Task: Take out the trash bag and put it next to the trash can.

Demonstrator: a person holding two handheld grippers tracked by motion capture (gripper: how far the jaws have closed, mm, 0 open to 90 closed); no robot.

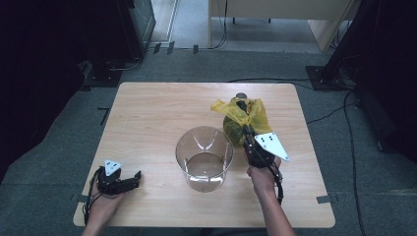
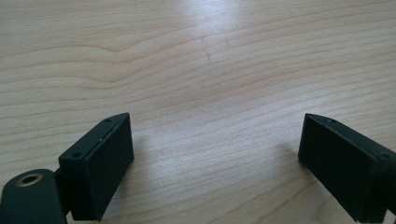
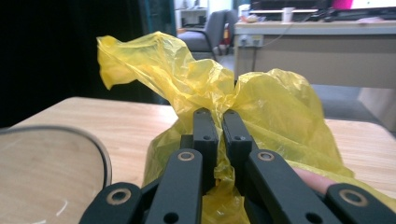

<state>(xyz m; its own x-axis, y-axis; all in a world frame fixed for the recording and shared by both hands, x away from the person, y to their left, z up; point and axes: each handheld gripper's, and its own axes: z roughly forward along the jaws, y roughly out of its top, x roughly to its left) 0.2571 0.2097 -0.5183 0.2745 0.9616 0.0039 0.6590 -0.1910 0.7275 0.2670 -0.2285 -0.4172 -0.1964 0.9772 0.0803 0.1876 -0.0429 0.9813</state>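
Right gripper [image 1: 244,129] clamped on yellow plastic bag [image 3: 261,102], just beside clear glass container [image 1: 204,158]. Left gripper [image 2: 215,158] resting on wooden table [image 1: 152,113], jaws wide apart, holding nothing.

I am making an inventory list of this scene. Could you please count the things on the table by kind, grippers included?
Yellow plastic bag: 1
Clear container: 1
Grippers: 2, left gripper and right gripper
Total: 4
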